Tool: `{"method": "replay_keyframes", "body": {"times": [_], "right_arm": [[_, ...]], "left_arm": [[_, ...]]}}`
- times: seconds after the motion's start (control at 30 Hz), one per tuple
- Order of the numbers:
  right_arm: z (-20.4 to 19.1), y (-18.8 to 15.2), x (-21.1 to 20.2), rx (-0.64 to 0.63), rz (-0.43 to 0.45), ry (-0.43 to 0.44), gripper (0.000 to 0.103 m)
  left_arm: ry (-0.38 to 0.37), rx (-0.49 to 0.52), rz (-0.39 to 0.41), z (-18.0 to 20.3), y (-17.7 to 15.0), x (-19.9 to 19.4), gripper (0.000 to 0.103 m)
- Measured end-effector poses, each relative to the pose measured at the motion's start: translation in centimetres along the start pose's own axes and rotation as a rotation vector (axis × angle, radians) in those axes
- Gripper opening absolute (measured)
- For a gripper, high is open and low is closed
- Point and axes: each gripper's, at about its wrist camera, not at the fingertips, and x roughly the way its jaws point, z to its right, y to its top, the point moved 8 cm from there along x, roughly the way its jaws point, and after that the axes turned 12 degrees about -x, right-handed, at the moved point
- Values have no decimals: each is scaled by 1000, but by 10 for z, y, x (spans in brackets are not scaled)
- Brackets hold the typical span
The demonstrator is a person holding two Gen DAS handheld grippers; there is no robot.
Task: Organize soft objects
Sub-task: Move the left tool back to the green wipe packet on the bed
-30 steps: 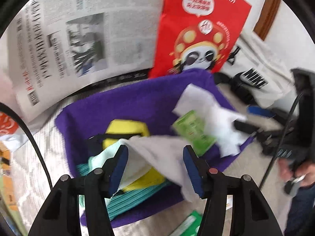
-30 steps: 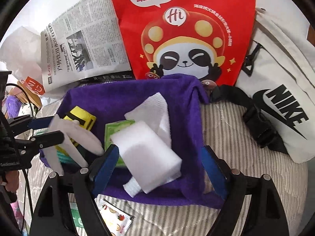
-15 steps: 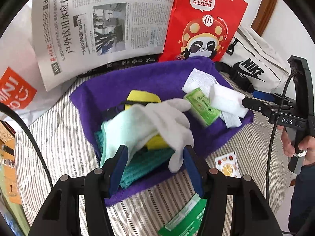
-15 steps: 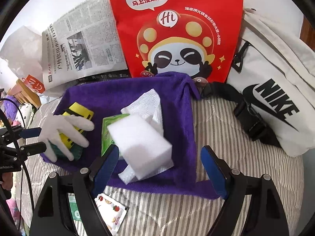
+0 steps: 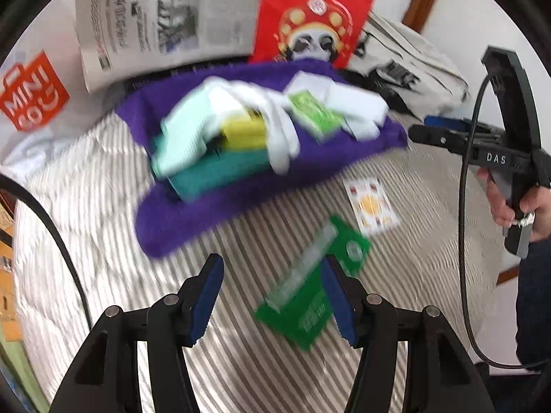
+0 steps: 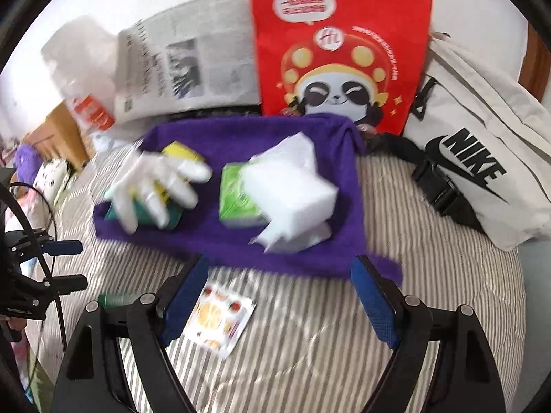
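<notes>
Hovering over the striped bed [image 5: 103,227], both grippers empty. Left gripper [image 5: 272,292]: jaws parted about halfway, nothing between the pads; the green packet [image 5: 311,296] lies on the bed just under and beside its right-hand pad. Right gripper [image 6: 275,301]: jaws spread wide, nothing held, the fruit-print sachet [image 6: 220,321] on the bed by its left-hand pad.

Soft things so far gathered on the purple towel [image 6: 241,247]: a white glove [image 6: 155,186] draped over a yellow and teal stack [image 5: 224,158], a green tissue pack [image 6: 237,192], and a white sponge block [image 6: 292,192] lying on crumpled tissue. Left view blurred; small detail is uncertain.

Likely step: collect the two flat packets left off the towel. Judgement on doing it well:
- Green packet is thin and flat; come down with one pad on each long edge, or nudge an edge up first, since a straight pinch may slide over it.
- Press into the bedding slightly; the soft surface should give and let the pads get under.
- Close gently; foil crumples.
- Set it on bare towel at the near edge, clear of the glove, so the stack is not toppled.
</notes>
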Motion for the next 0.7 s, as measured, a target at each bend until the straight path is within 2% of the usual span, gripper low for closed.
{"method": "replay_keyframes", "body": {"times": [0.2, 0.3, 0.4, 0.53, 0.7], "right_arm": [[-29, -40, 4, -26, -43, 54, 84], [-37, -60, 10, -32, -73, 79, 84], [-38, -75, 15, -19, -99, 88, 84], [-31, -86, 13, 17, -95, 92, 84], [-15, -96, 9, 64, -96, 82, 84]], "left_arm": [[31, 116, -25, 19, -36, 17, 57], [-11, 129, -37, 28, -40, 20, 57], [-19, 158, -33, 36, -40, 24, 57], [9, 232, -51, 50, -43, 34, 57], [91, 319, -37, 53, -44, 42, 61]]}}
